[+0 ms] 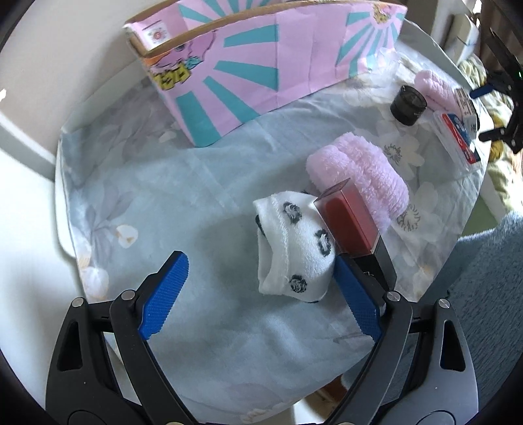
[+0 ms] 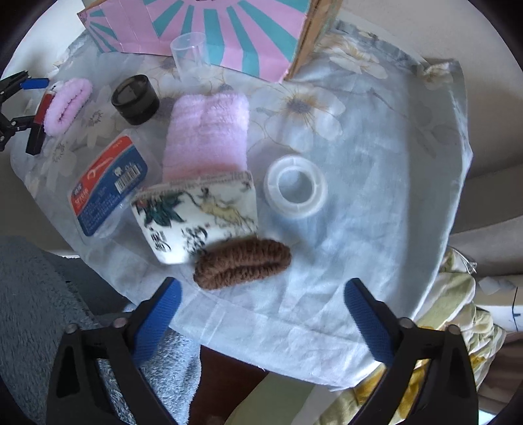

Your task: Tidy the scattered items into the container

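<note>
A pink and teal cardboard box [image 1: 248, 62] stands at the back of the cloth-covered table; it also shows in the right wrist view [image 2: 209, 29]. My left gripper [image 1: 261, 284] is open, with a white spotted sock [image 1: 291, 248] between its fingers and a red lipstick [image 1: 349, 222] by the right finger. A pink towel [image 1: 362, 176] lies behind them. My right gripper [image 2: 261, 310] is open and empty, just short of a brown scrunchie [image 2: 242, 263]. Beyond it lie a printed tissue pack [image 2: 196, 212], a tape roll [image 2: 295, 186] and the pink towel [image 2: 206, 137].
A black jar [image 2: 135, 98], a pink scrunchie [image 2: 67, 106], a blue floss pack [image 2: 108, 183] and a clear cup [image 2: 191, 55] lie on the floral cloth [image 2: 376, 196]. The table edge runs close below both grippers. A blue fleece sleeve [image 2: 39, 294] is at the lower left.
</note>
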The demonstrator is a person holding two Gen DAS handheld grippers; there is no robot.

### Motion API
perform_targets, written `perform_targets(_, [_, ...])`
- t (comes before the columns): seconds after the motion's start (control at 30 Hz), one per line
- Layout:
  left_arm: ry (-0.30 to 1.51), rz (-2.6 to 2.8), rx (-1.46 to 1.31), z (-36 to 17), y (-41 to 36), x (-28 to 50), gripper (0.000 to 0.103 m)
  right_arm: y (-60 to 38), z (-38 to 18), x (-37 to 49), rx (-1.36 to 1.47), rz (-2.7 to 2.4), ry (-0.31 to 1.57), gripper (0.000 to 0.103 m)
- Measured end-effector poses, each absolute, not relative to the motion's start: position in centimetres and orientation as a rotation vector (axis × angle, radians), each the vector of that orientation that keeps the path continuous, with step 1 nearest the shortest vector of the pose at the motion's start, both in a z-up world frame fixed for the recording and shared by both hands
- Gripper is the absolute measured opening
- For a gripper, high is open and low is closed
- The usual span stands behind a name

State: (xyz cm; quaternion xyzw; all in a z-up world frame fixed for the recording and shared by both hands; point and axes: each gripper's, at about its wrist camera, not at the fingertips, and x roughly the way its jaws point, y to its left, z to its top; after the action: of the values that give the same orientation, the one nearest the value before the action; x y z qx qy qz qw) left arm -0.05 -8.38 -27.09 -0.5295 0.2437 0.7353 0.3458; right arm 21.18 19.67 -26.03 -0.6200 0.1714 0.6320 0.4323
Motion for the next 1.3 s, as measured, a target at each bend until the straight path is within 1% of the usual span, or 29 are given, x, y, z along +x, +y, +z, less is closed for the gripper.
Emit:
perform_targets(0.1, [0.642, 1.893, -1.373, -27.1, -8.1, -0.2, 0.090, 19.9, -26.0, 20.7, -1.560, 1.590, 0.410, 0.088])
perform_targets(0.17, [0.627, 1.881, -1.379, -27.2, -8.2, -0.3, 0.086, 20.1, -26.1, 20.5, -1.575, 1.600, 0.403, 0.076])
perform_targets(0.2, [0.611, 1.870, -1.385, -27.2, -8.2, -0.4, 0.081, 20.1, -26.2, 20.4, -1.582, 1.607, 0.405, 0.072])
perform_targets(0.23, [0.597, 1.859, -1.389, -27.2, -8.3, -0.4, 0.076, 20.1, -26.3, 20.3, -1.589, 1.612, 0.405, 0.064])
perform_targets(0.3, [0.580, 1.844, -1.394, -27.2, -8.3, -0.4, 0.069, 20.2, -26.4, 20.2, -1.597, 1.619, 0.405, 0.059])
perform_targets(0.37, [0.555, 1.806, -1.402, -27.1, -8.1, -0.4, 0.047, 20.1, -26.3, 20.2, -1.596, 1.633, 0.397, 0.050])
perform_targets(0.4, [0.542, 1.785, -1.408, -27.1, -8.0, -0.3, 0.043, 20.0, -26.3, 20.2, -1.599, 1.638, 0.402, 0.048])
perform_targets(0.43, [0.540, 1.776, -1.407, -27.0, -7.9, -0.2, 0.036, 19.9, -26.3, 20.2, -1.602, 1.638, 0.404, 0.044])
perform_targets(0.47, [0.545, 1.764, -1.402, -26.9, -7.7, -0.1, 0.030, 19.9, -26.3, 20.2, -1.603, 1.639, 0.405, 0.038])
perform_targets(0.57, [0.551, 1.753, -1.397, -26.8, -7.3, 0.1, 0.026, 19.8, -26.1, 20.4, -1.600, 1.650, 0.436, 0.025])
perform_targets(0.67, [0.514, 1.749, -1.406, -26.6, -7.6, 0.1, 0.025, 19.7, -25.5, 20.6, -1.581, 1.653, 0.441, 0.016])
perform_targets(0.87, [0.472, 1.776, -1.418, -26.1, -8.6, 0.0, 0.025, 19.6, -24.3, 21.7, -1.514, 1.658, 0.484, 0.015])
perform_targets(1.1, [0.410, 1.816, -1.427, -25.1, -9.6, -0.3, 0.025, 19.2, -23.2, 22.2, -1.485, 1.657, 0.478, 0.014])
perform_targets(1.3, [0.358, 1.848, -1.451, -24.4, -10.1, -1.2, 0.025, 19.4, -22.0, 22.6, -1.431, 1.674, 0.512, 0.014])
